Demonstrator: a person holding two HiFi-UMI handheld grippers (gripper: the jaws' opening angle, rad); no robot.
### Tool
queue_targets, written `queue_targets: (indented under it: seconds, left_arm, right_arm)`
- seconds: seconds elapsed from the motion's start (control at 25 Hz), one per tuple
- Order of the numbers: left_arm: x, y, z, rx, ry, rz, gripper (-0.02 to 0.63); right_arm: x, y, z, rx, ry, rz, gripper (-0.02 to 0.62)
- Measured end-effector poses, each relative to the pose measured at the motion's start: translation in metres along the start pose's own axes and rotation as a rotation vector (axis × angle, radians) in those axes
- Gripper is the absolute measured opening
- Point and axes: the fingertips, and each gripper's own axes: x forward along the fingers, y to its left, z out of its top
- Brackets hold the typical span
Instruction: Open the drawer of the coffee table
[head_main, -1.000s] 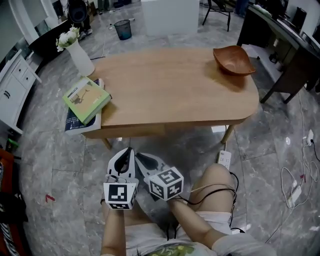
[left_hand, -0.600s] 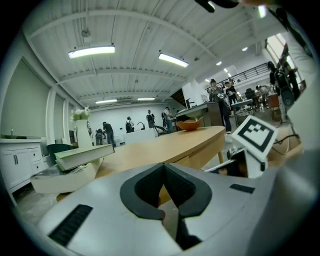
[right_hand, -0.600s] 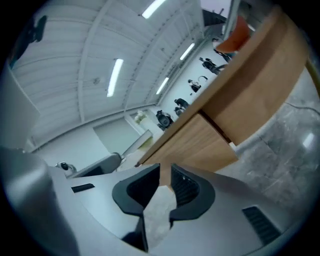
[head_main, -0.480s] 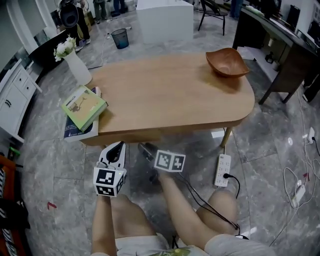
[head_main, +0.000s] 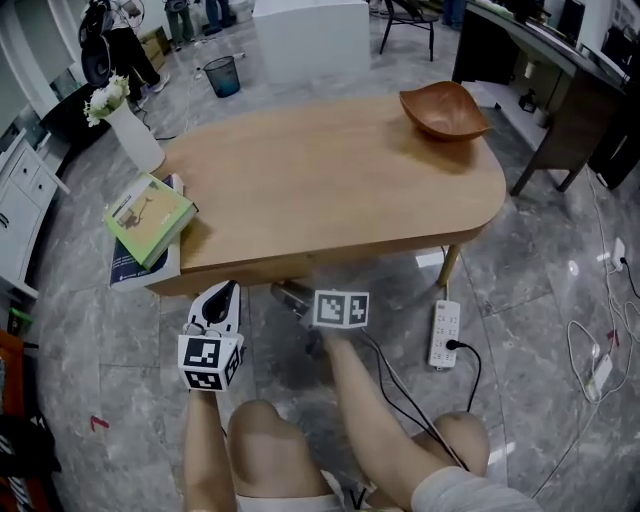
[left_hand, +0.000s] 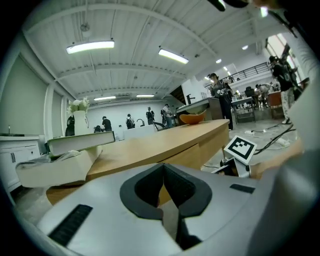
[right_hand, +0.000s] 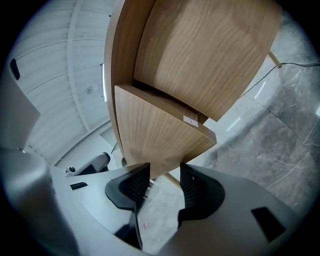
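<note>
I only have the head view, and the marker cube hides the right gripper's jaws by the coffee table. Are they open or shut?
Observer: Open. The right gripper has its jaws apart; they have just been opening, with nothing gripped.
Operator: What's in front of them?
Observer: The drawer front, its edge lined up with the gap but not clamped.
Operator: And the other one?
Observer: The left gripper is shut with nothing between its jaws, facing the coffee table edge.
</note>
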Motion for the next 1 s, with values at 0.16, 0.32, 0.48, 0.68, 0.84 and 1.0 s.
queue_targets:
  seconds: [0.16,0.32,0.48,0.68,0.84,1.0]
  left_arm:
    - [0.005,-0.004,-0.002,-0.031,-0.014,0.009,0.009]
    - [0.005,-0.006,-0.003,-0.044,-0.017,0.02,0.009]
    - [0.005,-0.009,-0.009,-0.048,-0.007,0.023,0.009]
    - [0.006,-0.008,-0.017,-0.038,0.014,0.029,0.009]
    - [0.007,-0.007,-0.018,-0.027,0.026,0.028,0.009]
    - [0.005,-0.006,-0.016,0.006,0.043,0.029,0.009]
  right_arm:
    - [0.001,-0.006,-0.002,0.038,-0.004,0.025,0.172]
    - [0.006,-0.01,0.001,0.012,-0.018,0.028,0.172]
    - [0.007,-0.009,0.006,-0.011,-0.106,0.093,0.173]
    - [0.009,-0.019,0.003,-0.02,-0.133,0.122,0.172]
    - [0.007,-0.012,0.006,0.049,-0.15,0.17,0.168]
    - [0.005,-0.005,0.002,0.073,-0.135,0.201,0.157]
